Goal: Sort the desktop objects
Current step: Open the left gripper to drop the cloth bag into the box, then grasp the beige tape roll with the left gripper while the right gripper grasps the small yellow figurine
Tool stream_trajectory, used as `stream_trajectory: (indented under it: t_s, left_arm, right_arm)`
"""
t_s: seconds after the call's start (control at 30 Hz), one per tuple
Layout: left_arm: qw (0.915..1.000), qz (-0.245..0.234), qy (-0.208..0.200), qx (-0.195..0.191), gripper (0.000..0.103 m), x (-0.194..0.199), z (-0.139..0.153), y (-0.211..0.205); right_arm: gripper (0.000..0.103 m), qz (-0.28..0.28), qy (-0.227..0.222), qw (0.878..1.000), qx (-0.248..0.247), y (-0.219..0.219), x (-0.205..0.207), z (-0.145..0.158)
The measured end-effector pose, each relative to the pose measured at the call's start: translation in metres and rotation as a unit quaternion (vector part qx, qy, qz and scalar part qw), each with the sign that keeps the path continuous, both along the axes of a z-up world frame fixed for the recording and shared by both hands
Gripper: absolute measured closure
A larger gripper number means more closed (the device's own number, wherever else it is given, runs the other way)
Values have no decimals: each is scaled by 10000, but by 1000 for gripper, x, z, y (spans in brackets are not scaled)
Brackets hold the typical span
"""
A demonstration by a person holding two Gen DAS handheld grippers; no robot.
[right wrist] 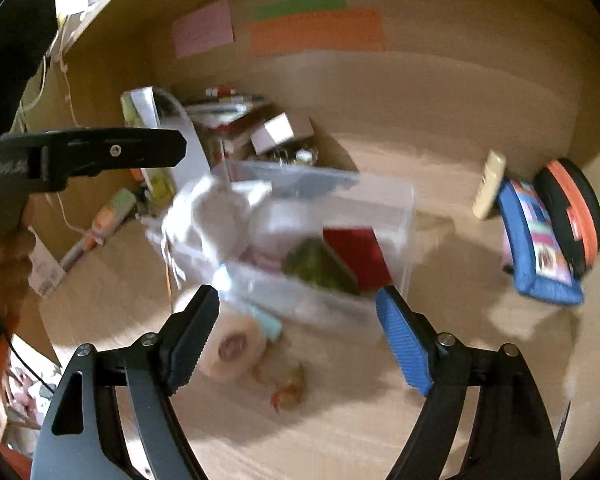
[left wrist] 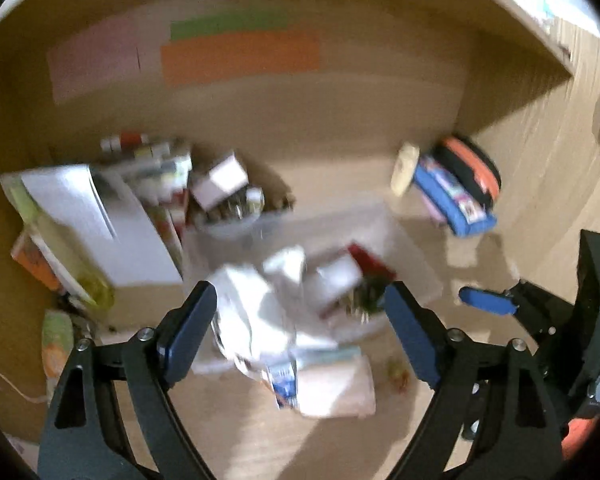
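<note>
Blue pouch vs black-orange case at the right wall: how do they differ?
The blue pouch is patterned patchwork with blue edging; the black-orange case is plain black with an orange band. The pouch sits in front, the case behind it, nearer the corner. Both stand tilted on edge, leaning together.

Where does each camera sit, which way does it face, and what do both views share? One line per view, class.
Left wrist: rides the left gripper, looking down over the clear bin; the right gripper shows at right.
Right wrist: rides the right gripper, facing the same bin; the left gripper's finger and a hand show at left.
Shared: bin, blue pouch, orange wall note.
</note>
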State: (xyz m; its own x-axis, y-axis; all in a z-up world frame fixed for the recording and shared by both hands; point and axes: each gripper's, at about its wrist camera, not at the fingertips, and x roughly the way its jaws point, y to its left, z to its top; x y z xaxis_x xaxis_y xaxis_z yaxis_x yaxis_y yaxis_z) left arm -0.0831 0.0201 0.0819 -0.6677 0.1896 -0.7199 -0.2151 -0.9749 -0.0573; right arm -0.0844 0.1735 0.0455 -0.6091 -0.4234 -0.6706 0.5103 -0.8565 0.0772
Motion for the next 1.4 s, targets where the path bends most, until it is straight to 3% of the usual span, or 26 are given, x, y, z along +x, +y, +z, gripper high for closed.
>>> stream_trajectory:
  t_s: [0.17, 0.33, 0.43, 0.53, 0.6, 0.7, 0.83, 0.97, 1.07, 1.23, 1.4]
  left_arm:
    - [9968, -366, -209, 677, 16, 24, -33, -7]
    - [9970, -638, -209, 387, 16, 37, -50, 12]
    - [9958, -802, -291, 318, 17, 40, -63, 25]
    - [9965, -756, -365, 19, 28, 38, -78, 38]
    - [9965, -672, -493, -113, 29, 34, -88, 40]
    - [9973, -418, -515, -327, 30, 31, -98, 37]
    - [9960, -417, -751, -233, 29, 25, -108, 33]
    - [9944, -419, -957, -183, 34, 17, -120, 36]
    - [9949, -440, -911, -40, 35, 17, -119, 35]
    - [9922, -647, -947, 484, 36, 19, -110, 35]
    - [9918, -759, -835, 595, 36, 23, -96, 40]
  right_arm:
    - [24, 8, -164, 9998, 98, 10, 13, -23]
    - [27, 199, -348, 9990, 200, 10, 21, -42]
    - [37, 368, -504, 9978, 219, 5, 23, -53]
    - [46, 448, -639, 9967, 242, 0, 20, -61]
    - [53, 495, -711, 9959, 261, -3, 18, -64]
    - [54, 558, -761, 9952, 271, -7, 15, -67]
    - [59, 627, -816, 9942, 303, -14, 12, -71]
    - [76, 709, -885, 9929, 348, -19, 10, -76]
    - [85, 720, -907, 9929, 288, -17, 11, -78]
    - [85, 636, -892, 9938, 210, -10, 13, -76]
    - [85, 624, -825, 9944, 202, -7, 20, -71]
